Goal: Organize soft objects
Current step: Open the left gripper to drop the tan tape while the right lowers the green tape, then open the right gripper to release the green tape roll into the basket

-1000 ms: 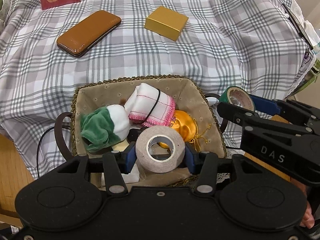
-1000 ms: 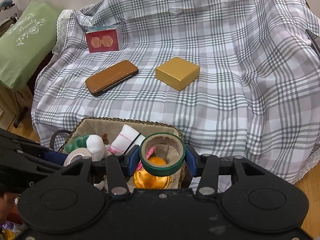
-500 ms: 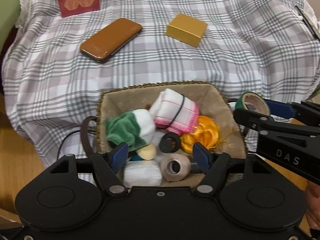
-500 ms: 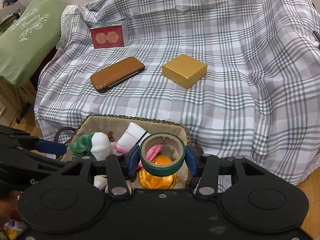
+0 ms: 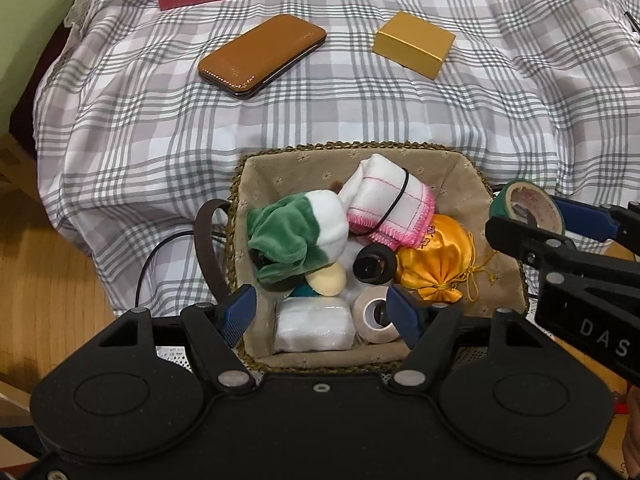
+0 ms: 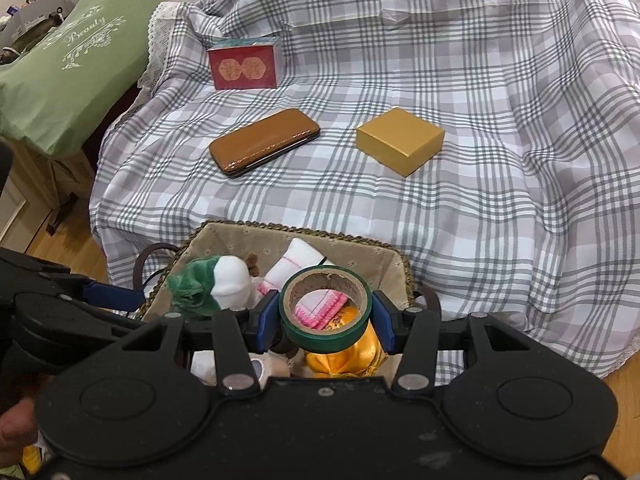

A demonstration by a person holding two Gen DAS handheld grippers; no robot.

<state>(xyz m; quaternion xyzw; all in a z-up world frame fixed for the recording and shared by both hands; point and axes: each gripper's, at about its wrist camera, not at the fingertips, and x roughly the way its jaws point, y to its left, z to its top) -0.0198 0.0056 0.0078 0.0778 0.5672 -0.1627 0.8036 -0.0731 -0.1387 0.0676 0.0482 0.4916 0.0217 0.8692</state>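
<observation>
**Q:** Main risk from here?

**A:** My right gripper is clamped on the green tape roll, held over the basket at the lower centre of the right wrist view. The roll sits above the orange satin pouch and the pink-edged rolled cloth. If I let go here, I judge the roll could strike the heap, tip off it and wedge on edge, or roll toward the basket's right wall. The contents are piled unevenly, so nothing flat lies beneath it.

**Q:** And the other side?

**A:** My left gripper has its fingers spread wide with nothing between them, low centre of the left wrist view, over the basket's near edge. The beige tape roll lies in the basket just beside the right fingertip, next to a white wrapped packet. Closing carelessly could catch that roll or the green-and-white plush.

**Q:** Collision between the two?

**A:** Possible. In the left wrist view the right gripper enters from the right edge, close to the basket's right rim. Both tools crowd the same opening.

**Q:** Pose?

**A:** Both point forward and down over the basket, toward the plaid cloth, where the brown case, gold box and red box lie well apart from it in the upper half.
</observation>
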